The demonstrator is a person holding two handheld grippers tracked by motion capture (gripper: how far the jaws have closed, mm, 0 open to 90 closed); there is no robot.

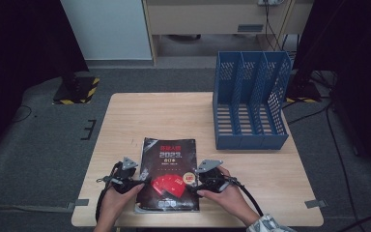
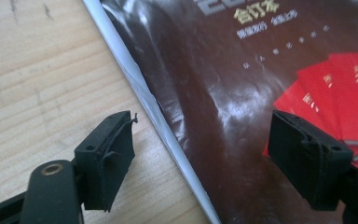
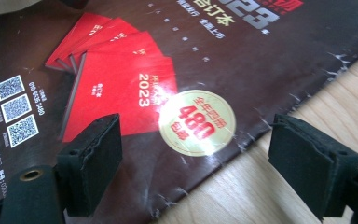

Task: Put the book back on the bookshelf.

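A dark glossy magazine [image 1: 168,175] with red booklets and "2023" printed on its cover lies flat near the table's front edge. My left gripper [image 1: 140,180] is at the magazine's left edge. In the left gripper view the magazine [image 2: 242,107] has its white page edge between the open jaws, one jaw over bare wood, the other over the cover. My right gripper [image 1: 196,183] sits at the magazine's right edge. In the right gripper view the worn edge of the magazine [image 3: 177,93] lies between the open jaws, and a gold "480" sticker [image 3: 197,122] sits between them. Neither pad presses on the magazine.
A blue three-slot file holder [image 1: 250,104] stands at the back right of the wooden table [image 1: 174,116]. Bare wood lies between the magazine and the holder. A hand holds each gripper from the table's front edge.
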